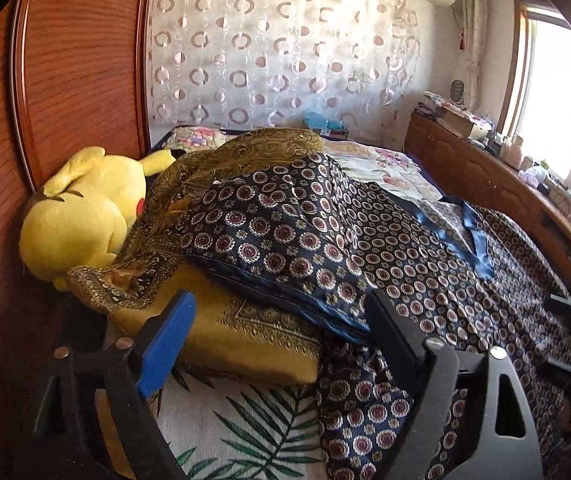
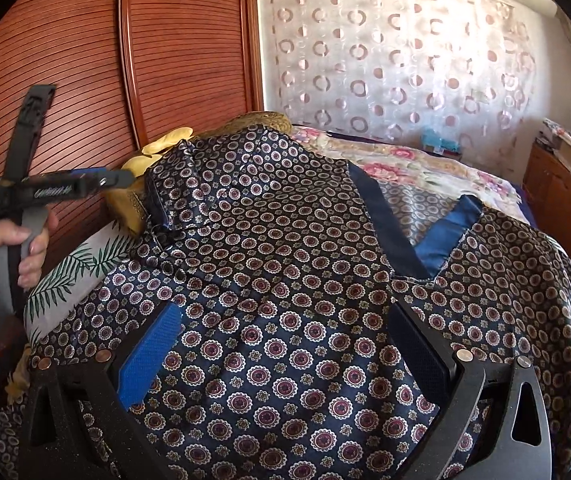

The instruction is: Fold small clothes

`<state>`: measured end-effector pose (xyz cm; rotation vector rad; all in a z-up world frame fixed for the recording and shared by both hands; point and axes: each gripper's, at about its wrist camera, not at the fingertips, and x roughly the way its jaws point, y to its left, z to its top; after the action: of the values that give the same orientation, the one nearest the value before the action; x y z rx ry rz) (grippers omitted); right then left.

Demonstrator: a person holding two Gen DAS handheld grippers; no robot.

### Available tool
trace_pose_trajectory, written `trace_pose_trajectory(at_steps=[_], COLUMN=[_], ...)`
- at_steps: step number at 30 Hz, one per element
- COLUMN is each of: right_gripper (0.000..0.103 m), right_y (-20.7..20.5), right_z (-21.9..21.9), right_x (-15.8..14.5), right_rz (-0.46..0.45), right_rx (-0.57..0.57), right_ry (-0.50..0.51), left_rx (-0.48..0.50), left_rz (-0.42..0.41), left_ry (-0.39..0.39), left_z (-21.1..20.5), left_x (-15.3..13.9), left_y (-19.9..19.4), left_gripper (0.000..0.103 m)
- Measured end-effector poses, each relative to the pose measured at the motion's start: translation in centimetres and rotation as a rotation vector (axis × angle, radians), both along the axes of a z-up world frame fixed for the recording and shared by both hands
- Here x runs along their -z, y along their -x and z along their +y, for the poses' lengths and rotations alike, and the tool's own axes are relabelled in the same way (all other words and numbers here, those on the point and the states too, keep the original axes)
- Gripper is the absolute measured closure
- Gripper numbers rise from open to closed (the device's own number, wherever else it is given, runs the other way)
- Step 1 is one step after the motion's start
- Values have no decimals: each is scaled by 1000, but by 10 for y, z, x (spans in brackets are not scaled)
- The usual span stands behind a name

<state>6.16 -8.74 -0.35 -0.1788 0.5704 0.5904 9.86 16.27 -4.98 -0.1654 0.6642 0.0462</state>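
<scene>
A navy satin top with round medallion print [image 1: 425,264] lies spread on the bed, its blue-trimmed V neck [image 1: 473,236] to the right; one sleeve is folded over a mustard patterned garment [image 1: 245,336]. My left gripper [image 1: 281,320] is open and empty, hovering above the sleeve's hem and the mustard cloth. In the right wrist view the navy top [image 2: 285,280] fills the frame. My right gripper [image 2: 285,328] is open just above the top's lower body, nothing between its fingers. The left gripper [image 2: 57,188] shows there at the left, held in a hand.
A yellow plush toy [image 1: 85,208] lies against the wooden wardrobe [image 1: 65,80] at the left. A leaf-print sheet [image 1: 245,432] and a floral quilt [image 1: 385,168] cover the bed. A wooden sideboard [image 1: 485,184] with clutter runs along the right under the window.
</scene>
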Motion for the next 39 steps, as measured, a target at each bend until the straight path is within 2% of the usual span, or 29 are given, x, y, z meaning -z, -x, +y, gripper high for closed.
trace_pose_trajectory(at_steps=[11,13,16,20,22,23,26,31,39], right_gripper=[1,1,1,1,1,1,1,1,1], right_y=[-4,-3,-1,2,3,4,5,8,8], right_z=[10,8,4,-3,-7,-9,-14,-27,-45], right_x=[7,8,11,11,11,11,11,12,13], right_rz=[-7,-6,1,-1,-1,-1,-3,-5,-7], right_rx=[12,14,15,22,26,31,41,63,101], right_ry=[-2,-14,-17,-32,-36,-36,-40,-57,-70], left_rx=[-69,-61,-52,-19,3,9,26,81,176], left_rz=[99,101,114,119,107,104,67,39,38], left_ry=[76,92,133,127,109,102,56,28,-63], left_z=[23,24,25,23,19,18,7,-17,-66], left_x=[22,22,21,16,11,9,-5,-31,-53], left_y=[-42,-43,-47,-55,-55,-56,-57,-75,-107], left_gripper=[26,40,53,76,94,96,98,98,98])
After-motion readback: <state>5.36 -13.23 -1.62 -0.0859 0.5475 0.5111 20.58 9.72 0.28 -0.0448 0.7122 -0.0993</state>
